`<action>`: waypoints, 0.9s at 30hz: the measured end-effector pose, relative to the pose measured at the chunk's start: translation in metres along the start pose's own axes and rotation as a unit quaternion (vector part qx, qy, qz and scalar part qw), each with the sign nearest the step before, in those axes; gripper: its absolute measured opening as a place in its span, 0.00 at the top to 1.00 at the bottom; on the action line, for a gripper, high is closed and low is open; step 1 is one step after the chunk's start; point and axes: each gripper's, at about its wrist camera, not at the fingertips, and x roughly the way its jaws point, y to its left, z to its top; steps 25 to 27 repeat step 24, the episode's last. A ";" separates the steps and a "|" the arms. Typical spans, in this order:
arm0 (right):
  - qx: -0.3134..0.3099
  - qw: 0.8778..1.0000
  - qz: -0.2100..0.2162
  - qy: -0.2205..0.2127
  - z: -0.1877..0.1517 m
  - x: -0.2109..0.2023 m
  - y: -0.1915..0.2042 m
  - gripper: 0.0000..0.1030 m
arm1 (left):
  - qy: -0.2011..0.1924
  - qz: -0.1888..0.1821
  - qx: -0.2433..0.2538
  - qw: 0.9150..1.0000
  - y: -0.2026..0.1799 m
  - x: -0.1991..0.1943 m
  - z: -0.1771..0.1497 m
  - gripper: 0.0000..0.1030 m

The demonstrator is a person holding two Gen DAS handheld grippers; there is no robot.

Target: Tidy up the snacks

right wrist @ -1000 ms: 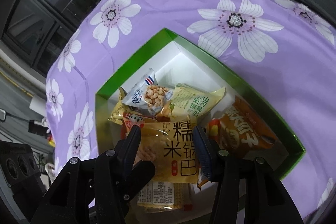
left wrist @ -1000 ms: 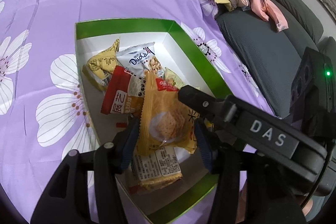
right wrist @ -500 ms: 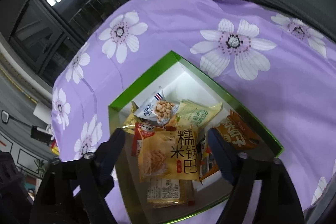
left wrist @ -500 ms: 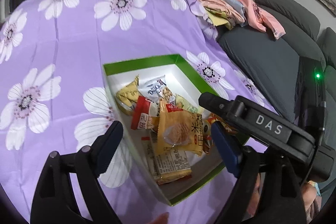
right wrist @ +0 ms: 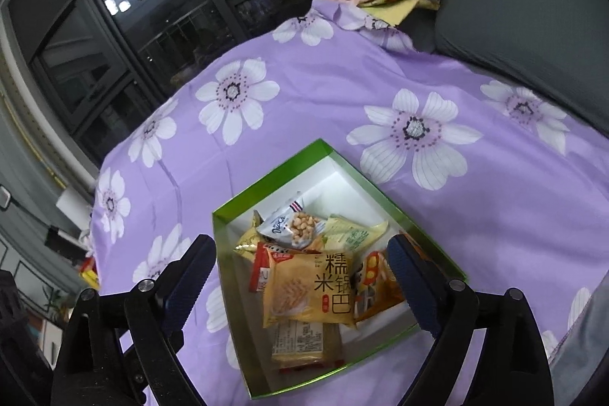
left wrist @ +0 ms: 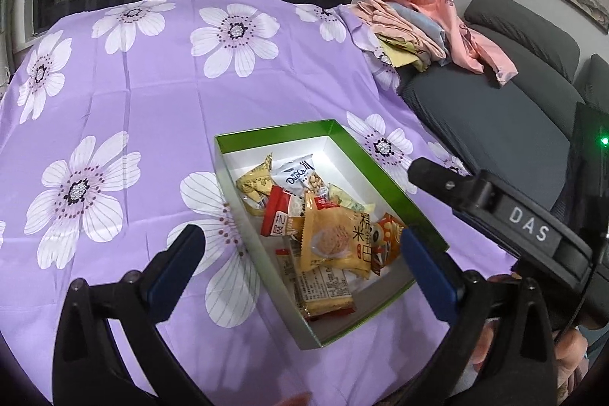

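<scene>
The snacks [right wrist: 304, 276] are all lying gathered inside the green box [left wrist: 384, 174] on the purple cloth [left wrist: 152, 109] — none are being seen outside it. Both the left gripper [left wrist: 300, 265] and right gripper [right wrist: 300, 280] are being held spread and empty (above the box), so the job is judged nearly finished.

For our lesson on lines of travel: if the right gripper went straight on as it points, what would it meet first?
Probably the yellow snack packet on top in the green box, between the open right gripper fingers; depth is unclear.
</scene>
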 end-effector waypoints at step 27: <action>-0.014 0.998 -0.054 0.007 -0.003 0.008 0.002 0.11 | 0.018 0.007 -0.021 1.000 0.009 0.008 -0.004 0.00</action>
